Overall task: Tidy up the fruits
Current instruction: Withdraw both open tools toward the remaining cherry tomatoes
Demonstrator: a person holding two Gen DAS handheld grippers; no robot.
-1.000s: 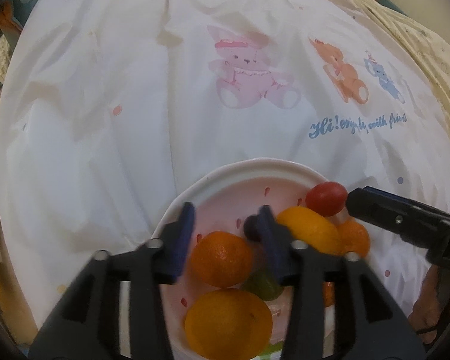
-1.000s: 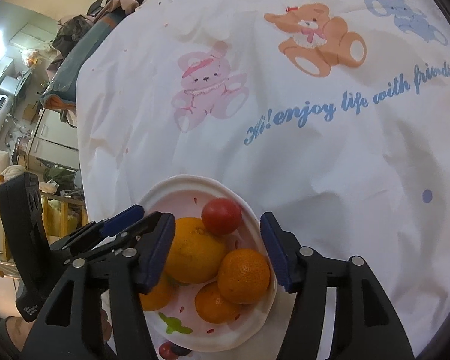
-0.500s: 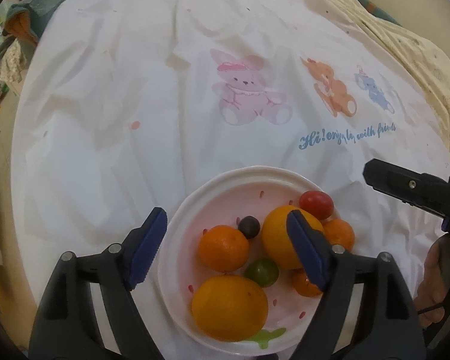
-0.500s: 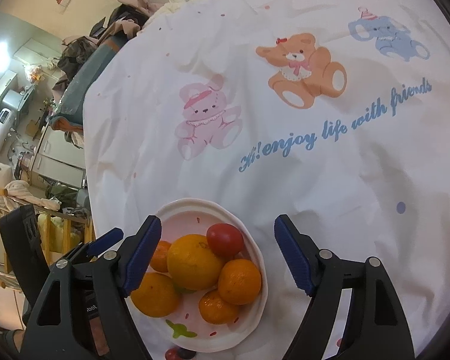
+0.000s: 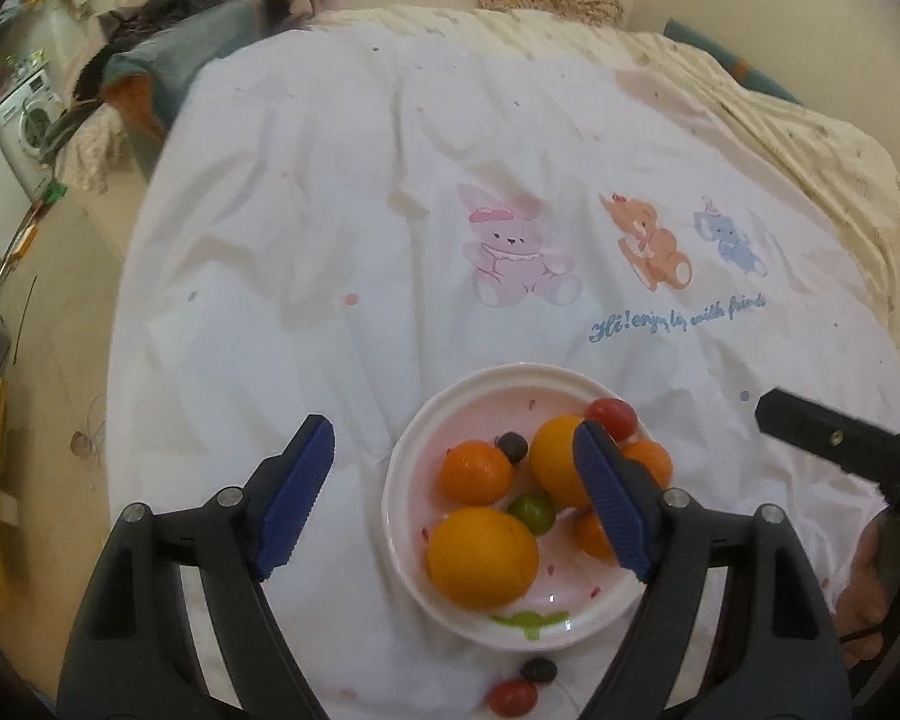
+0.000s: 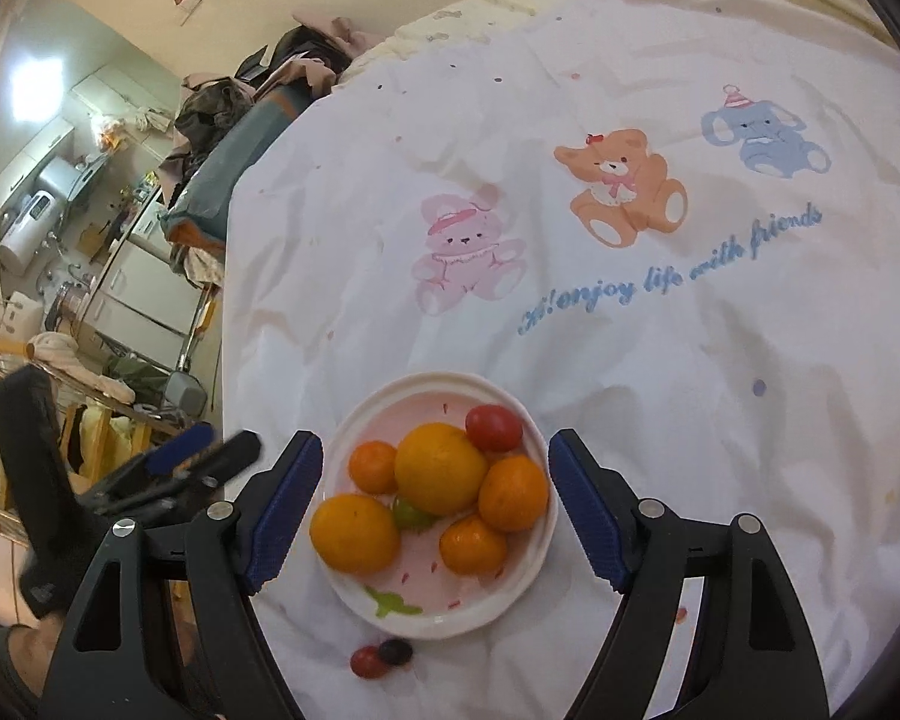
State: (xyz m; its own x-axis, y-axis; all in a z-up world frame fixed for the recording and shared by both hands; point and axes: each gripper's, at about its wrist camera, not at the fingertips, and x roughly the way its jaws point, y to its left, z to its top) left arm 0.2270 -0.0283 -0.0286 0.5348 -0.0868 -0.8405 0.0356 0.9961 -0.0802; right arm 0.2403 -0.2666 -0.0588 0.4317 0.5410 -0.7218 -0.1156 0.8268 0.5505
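A white plate (image 5: 426,438) (image 6: 354,426) on the white printed cloth holds two large oranges (image 5: 483,558) (image 6: 441,468), several small tangerines (image 5: 475,474), a red tomato (image 5: 612,417) (image 6: 493,427), a green fruit (image 5: 531,511) and a dark grape (image 5: 512,446). A red tomato (image 5: 513,697) (image 6: 367,661) and a dark grape (image 5: 539,671) (image 6: 395,651) lie on the cloth just in front of the plate. My left gripper (image 5: 453,498) is open and empty above the plate's left part. My right gripper (image 6: 435,504) is open and empty, its fingers on either side of the plate.
The cloth (image 5: 330,210) carries printed bunny, bear and elephant figures and blue lettering. A beige quilt (image 5: 810,138) lies behind it. Clothes are piled at the far left (image 5: 198,18). The bed's left edge drops to the floor, with kitchen furniture (image 6: 60,210) beyond.
Both grippers have opened wide and pulled back and up from the plate. The left one was closed around a tangerine and released it. More of the bed and room shows.
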